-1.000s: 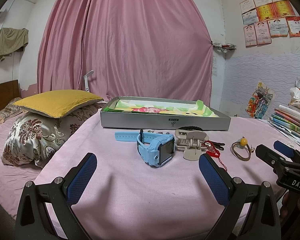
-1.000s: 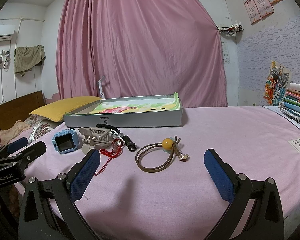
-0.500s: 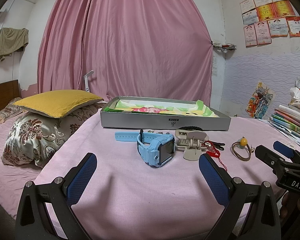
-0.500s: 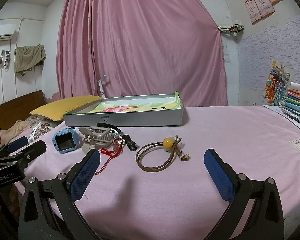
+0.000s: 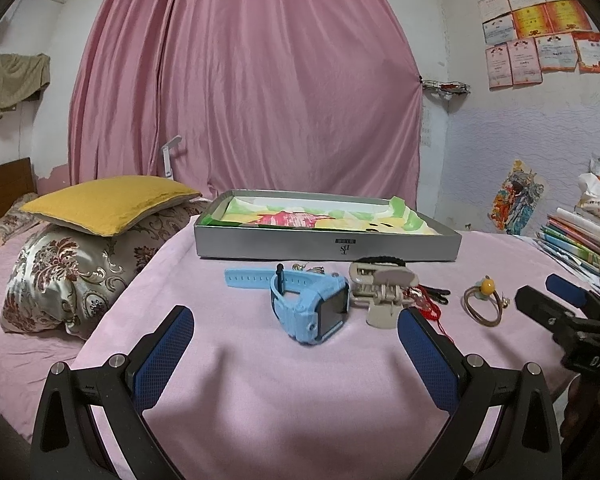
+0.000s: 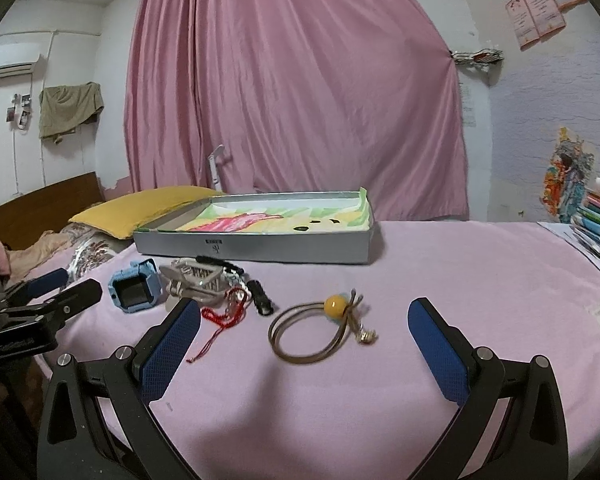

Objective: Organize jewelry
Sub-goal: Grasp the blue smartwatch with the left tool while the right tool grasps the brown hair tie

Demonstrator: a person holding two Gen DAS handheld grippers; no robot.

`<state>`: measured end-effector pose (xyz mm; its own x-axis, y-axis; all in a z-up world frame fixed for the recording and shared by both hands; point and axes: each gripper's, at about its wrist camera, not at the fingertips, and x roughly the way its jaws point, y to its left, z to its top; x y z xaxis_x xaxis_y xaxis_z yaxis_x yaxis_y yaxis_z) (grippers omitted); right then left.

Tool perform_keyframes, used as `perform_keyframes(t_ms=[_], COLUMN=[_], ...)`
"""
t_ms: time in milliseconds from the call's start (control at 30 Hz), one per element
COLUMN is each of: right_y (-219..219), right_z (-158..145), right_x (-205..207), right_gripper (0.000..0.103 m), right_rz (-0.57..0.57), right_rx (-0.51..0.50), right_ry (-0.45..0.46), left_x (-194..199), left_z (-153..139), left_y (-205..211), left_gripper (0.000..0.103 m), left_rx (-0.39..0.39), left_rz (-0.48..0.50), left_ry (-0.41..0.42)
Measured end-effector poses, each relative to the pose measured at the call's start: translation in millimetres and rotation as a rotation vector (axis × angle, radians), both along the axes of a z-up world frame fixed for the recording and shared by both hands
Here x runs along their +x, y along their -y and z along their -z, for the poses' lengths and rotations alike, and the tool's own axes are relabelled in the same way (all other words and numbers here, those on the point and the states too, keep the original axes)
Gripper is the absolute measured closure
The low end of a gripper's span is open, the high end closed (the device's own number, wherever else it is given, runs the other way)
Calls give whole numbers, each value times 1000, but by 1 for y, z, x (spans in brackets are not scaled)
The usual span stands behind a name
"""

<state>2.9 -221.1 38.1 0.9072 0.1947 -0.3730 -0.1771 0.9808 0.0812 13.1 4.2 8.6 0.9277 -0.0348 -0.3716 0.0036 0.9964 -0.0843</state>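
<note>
Comparing with earlier frames, almost nothing is changed: left gripper (image 5: pixel 292 344) and right gripper (image 6: pixel 304 340) are held spread, empty; brown beaded hair tie (image 6: pixel 320 330) lies untouched near open grey box (image 6: pixel 260 246).

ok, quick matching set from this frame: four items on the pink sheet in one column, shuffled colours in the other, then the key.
Items:
1. watch
2. hair claw clip
3. bead on the hair tie
4. box

Colours:
A. grey
B. amber yellow
C. light blue
D. beige

Pairs: 1-C, 2-D, 3-B, 4-A
</note>
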Motion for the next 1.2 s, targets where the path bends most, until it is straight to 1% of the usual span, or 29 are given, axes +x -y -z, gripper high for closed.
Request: perform_keyframes(t_ms=[67, 167, 233, 300, 333, 400, 533, 600, 667, 733, 867, 900, 967, 1033, 1100, 1133, 1200], right_y=[5, 10, 10, 12, 10, 9, 7, 4, 2, 1, 0, 1, 0, 0, -1, -1, -1], right_z=[-5, -8, -7, -5, -4, -1, 2, 4, 5, 5, 7, 8, 9, 9, 9, 9, 9], right_x=[10, 26, 34, 43, 47, 54, 72, 75, 80, 84, 91, 92, 94, 95, 98, 98, 98], right_gripper=[1, 2, 4, 18, 21, 31, 35, 41, 45, 49, 57, 62, 67, 71, 79, 81, 81], right_rz=[-20, -42, -51, -69, -77, -100, -153, -174, -190, -204, -221, -225, -231, -232, -231, -232, -234], right_rx=[6, 3, -10, -28, -40, -57, -94, -123, -144, -162, -172, -168, -162, -153, -147, -144, -137], right_ry=[-35, -110, -154, -199, -224, -270, -356, -381, -394, -408, -430, -438, -448, -444, -436, -433, -425], left_x=[8, 26, 35, 44, 48, 58, 70, 76, 82, 87, 93, 94, 95, 95, 94, 94, 94], left_z=[-3, -4, -4, -2, 0, 2, 2, 2, 3, 4, 8, 8, 9, 9, 9, 9, 9], left_y=[-1, -3, -3, -3, -3, -2, -1, -1, 0, 2, 2, 1, 1, 1, -1, -1, -1], left_gripper=[1, 1, 1, 1, 1, 2, 5, 10, 14, 20, 30, 33, 36, 41, 50, 52, 60], left_rx=[-14, -31, -41, -54, -61, -73, -91, -94, -97, -100, -118, -121, -125, -129, -145, -154, -167], left_rz=[8, 17, 21, 30, 35, 43, 52, 58, 61, 65, 78, 78, 77, 88, 106, 111, 124], left_ry=[-23, -90, -125, -162, -181, -218, -268, -289, -316, -344, -380, -385, -387, -386, -385, -384, -381])
